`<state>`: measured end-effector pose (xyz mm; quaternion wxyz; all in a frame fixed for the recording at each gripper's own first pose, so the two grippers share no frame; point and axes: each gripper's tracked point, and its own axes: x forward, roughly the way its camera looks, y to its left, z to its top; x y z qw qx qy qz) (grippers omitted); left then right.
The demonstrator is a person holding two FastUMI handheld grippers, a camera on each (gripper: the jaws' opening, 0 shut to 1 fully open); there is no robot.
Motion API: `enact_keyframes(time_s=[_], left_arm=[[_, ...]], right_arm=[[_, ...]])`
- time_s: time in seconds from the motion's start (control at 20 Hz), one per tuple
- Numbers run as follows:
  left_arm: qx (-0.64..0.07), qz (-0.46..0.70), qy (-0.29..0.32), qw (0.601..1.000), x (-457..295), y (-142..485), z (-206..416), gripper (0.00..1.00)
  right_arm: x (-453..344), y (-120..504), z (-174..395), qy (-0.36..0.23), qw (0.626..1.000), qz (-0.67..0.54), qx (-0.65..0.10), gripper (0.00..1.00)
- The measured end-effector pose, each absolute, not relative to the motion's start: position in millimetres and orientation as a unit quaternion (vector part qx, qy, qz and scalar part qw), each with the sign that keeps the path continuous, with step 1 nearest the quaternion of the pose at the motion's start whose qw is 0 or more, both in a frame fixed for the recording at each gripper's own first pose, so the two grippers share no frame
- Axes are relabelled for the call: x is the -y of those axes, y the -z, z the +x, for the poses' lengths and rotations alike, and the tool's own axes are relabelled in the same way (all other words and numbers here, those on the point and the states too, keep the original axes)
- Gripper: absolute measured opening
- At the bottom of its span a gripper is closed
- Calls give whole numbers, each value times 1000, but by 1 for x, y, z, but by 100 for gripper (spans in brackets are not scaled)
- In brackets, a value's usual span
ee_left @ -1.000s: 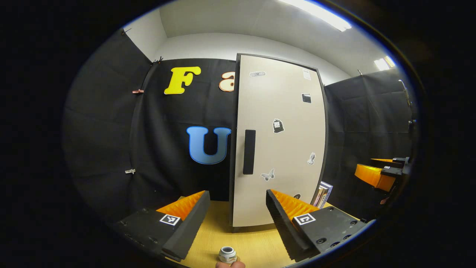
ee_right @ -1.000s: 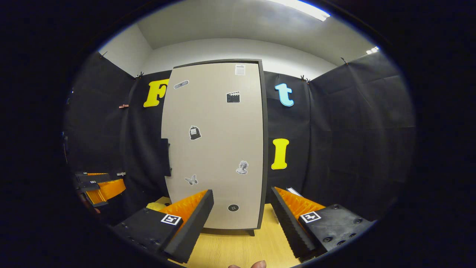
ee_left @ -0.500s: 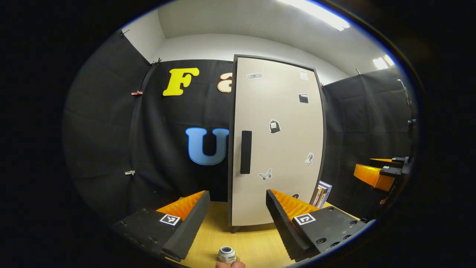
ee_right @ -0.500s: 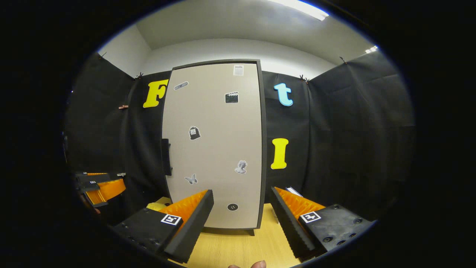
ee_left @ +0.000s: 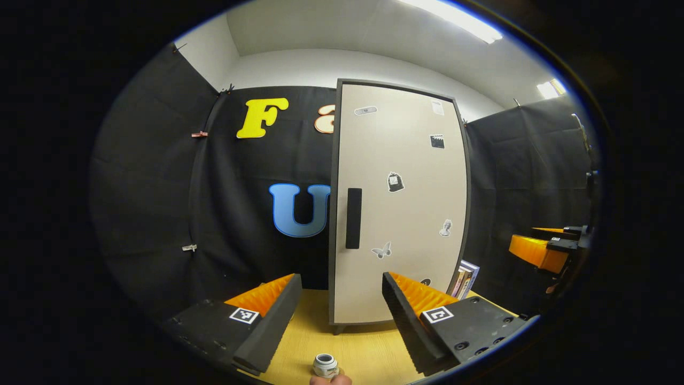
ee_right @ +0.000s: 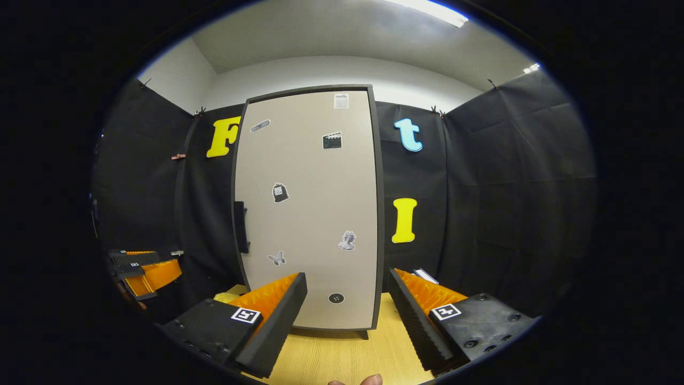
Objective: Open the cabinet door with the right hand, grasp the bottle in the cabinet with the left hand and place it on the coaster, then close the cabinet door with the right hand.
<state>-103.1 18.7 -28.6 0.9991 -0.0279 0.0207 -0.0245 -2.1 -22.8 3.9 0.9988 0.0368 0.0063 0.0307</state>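
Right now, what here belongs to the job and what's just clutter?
Job:
cabinet door, closed
door handle
left tool, open
right tool, open

Clutter:
books beside the cabinet
small white jar on the table
stickers on the door

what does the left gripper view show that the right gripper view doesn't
Left gripper view alone: a small white bottle at the bottom edge and upright books right of the cabinet. Right gripper view alone: a yellow object by the cabinet's left foot. Both: the closed cabinet door with its dark handle, stickers, and the wooden table.
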Motion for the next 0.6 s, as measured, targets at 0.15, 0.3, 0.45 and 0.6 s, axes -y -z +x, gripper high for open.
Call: enact_keyframes(time_s=[0.15, 0.3, 0.45, 0.6], left_arm=[[-18, -26, 19, 999, -17, 27, -103, 95], [-15, -24, 13, 1000, -13, 25, -104, 95], [-7, -20, 4, 1000, -12, 21, -105, 95], [-5, -24, -5, 1000, -11, 20, -103, 95]], right_arm=[[25, -3, -1, -35, 999, 41, -6, 99], [28, -3, 1, -39, 998, 46, -5, 99], [30, -2, 7, -41, 998, 49, -3, 99], [29, -1, 14, -52, 998, 48, -4, 99]])
